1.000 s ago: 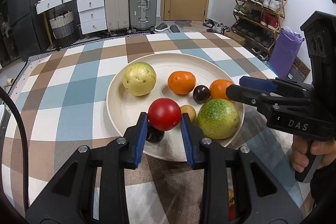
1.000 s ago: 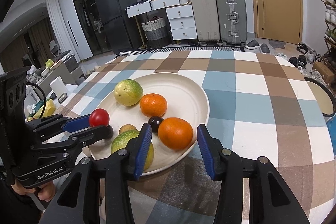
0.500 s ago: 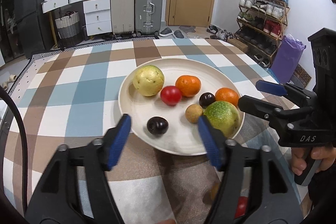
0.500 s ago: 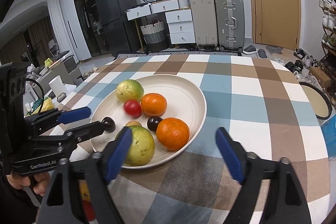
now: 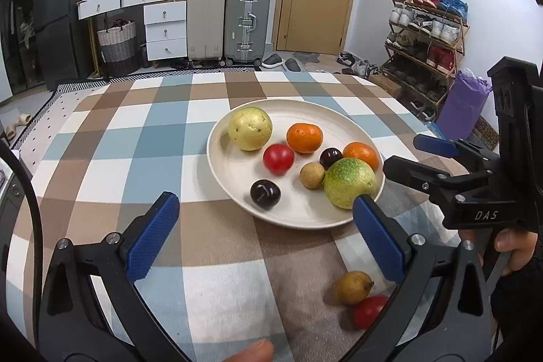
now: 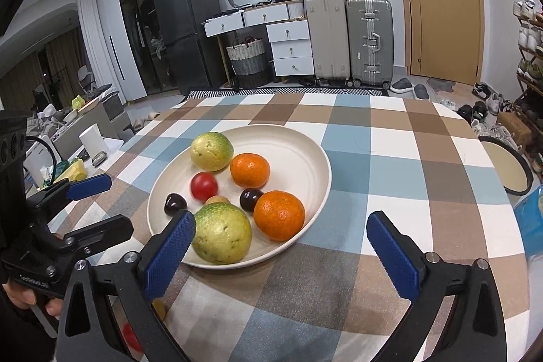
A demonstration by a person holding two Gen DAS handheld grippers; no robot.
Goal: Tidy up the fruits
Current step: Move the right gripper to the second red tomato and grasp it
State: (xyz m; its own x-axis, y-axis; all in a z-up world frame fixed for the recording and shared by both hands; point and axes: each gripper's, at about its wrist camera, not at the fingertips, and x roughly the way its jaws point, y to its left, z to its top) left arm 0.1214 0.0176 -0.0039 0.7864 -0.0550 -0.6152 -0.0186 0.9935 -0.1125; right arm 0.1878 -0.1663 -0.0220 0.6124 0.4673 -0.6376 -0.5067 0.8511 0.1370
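A checked cloth covers the table; behind stand suitcases, drawers and a door. The right gripper reads "DAS" in the left view. Both it and the left gripper are spread wide, holding nothing. The plate holds a tomato near its middle, among oranges, guavas and dark fruits. Only the left view clearly shows a second tomato and a small yellow fruit on the cloth's near edge.

A checked tablecloth in blue, brown and white squares covers the table. On it sits a cream plate bearing the fruit. Nearer the front edge, two loose fruits lie directly on the cloth, touching: a small yellow-brown one and a red tomato.
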